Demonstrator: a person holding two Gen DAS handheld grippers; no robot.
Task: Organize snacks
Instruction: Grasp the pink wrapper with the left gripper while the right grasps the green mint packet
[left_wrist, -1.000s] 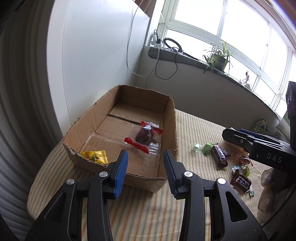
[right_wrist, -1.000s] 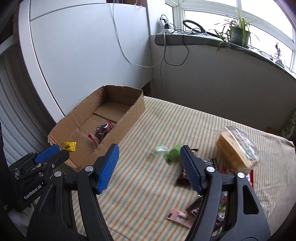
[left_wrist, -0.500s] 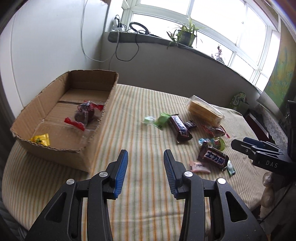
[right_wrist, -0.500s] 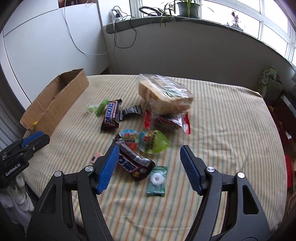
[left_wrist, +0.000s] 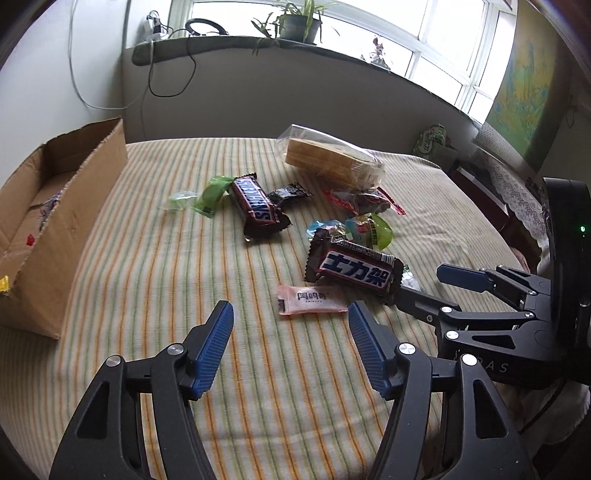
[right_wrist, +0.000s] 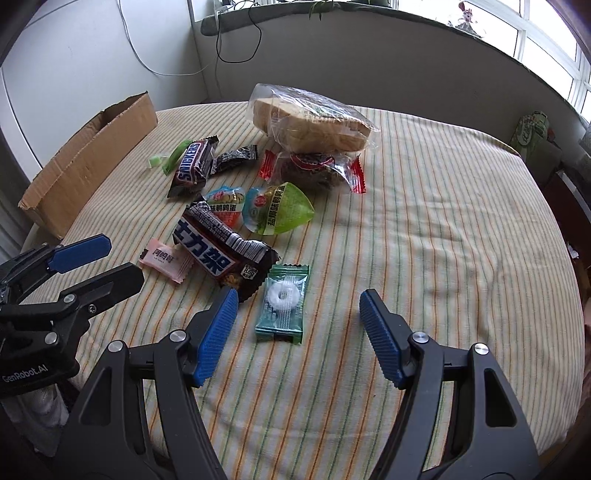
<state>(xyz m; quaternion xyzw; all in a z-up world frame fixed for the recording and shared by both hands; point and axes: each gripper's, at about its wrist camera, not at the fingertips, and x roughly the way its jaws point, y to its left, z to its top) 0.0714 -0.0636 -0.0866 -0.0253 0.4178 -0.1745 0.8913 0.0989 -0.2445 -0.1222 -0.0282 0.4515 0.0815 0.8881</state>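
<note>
1. Left wrist view: the left gripper (left_wrist: 290, 347) hangs over the striped cloth (left_wrist: 184, 280), its jaws opening, nothing between them. Just ahead of its right finger lies a pink sachet (left_wrist: 311, 299); beyond that, a big Snickers (left_wrist: 355, 269). Further ahead sit a second Snickers (left_wrist: 256, 208) and a bread bag (left_wrist: 330, 158). The box (left_wrist: 64, 221) is off to the left, and the right gripper (left_wrist: 432, 290) comes in from the right.
2. Right wrist view: the right gripper (right_wrist: 295, 328) stands wide and empty, tilted down. A mint packet (right_wrist: 283, 302) lies just ahead, nearer its left finger, pads clear of it. The big Snickers (right_wrist: 221, 251) touches the packet's left side.
</note>
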